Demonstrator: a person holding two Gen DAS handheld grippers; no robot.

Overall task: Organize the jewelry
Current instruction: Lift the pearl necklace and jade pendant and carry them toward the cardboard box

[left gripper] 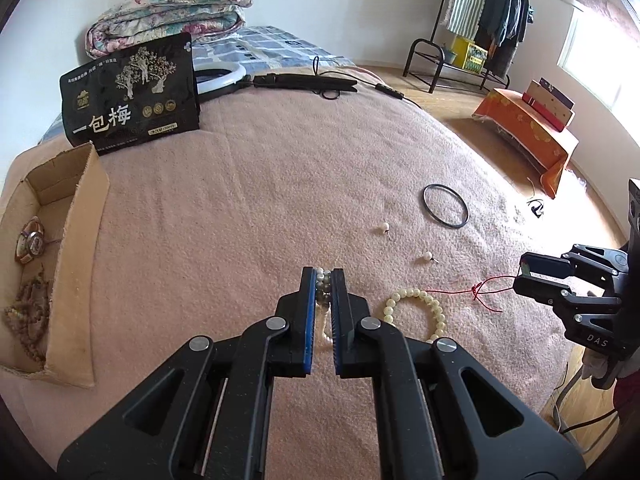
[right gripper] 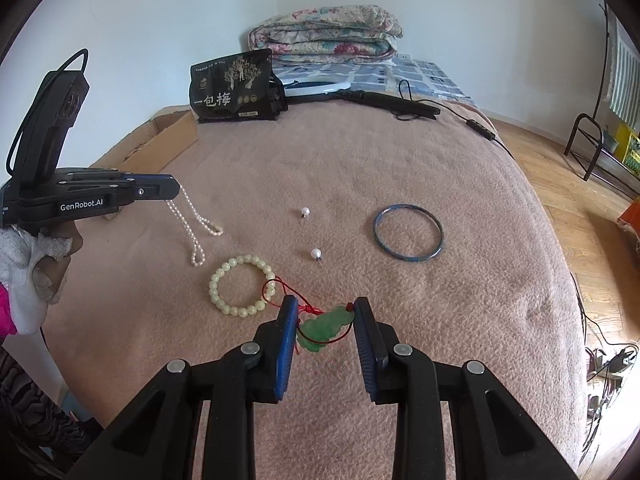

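Pearl necklace [right gripper: 192, 220] gripped by left tongs [left gripper: 323, 276].
Right tongs [right gripper: 325, 312] open around green pendant [right gripper: 326, 326] on bed [right gripper: 400, 168].

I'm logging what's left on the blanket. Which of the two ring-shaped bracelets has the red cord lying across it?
The cream beaded bracelet: the jade pendant's red cord loops over its right side. The dark blue rigid bangle lies apart, touching nothing.

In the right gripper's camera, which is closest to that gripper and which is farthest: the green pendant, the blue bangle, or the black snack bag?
1. Green pendant: between the open fingers of the right gripper.
2. Blue bangle: farther out, to the right.
3. Black snack bag: far back, to the left.
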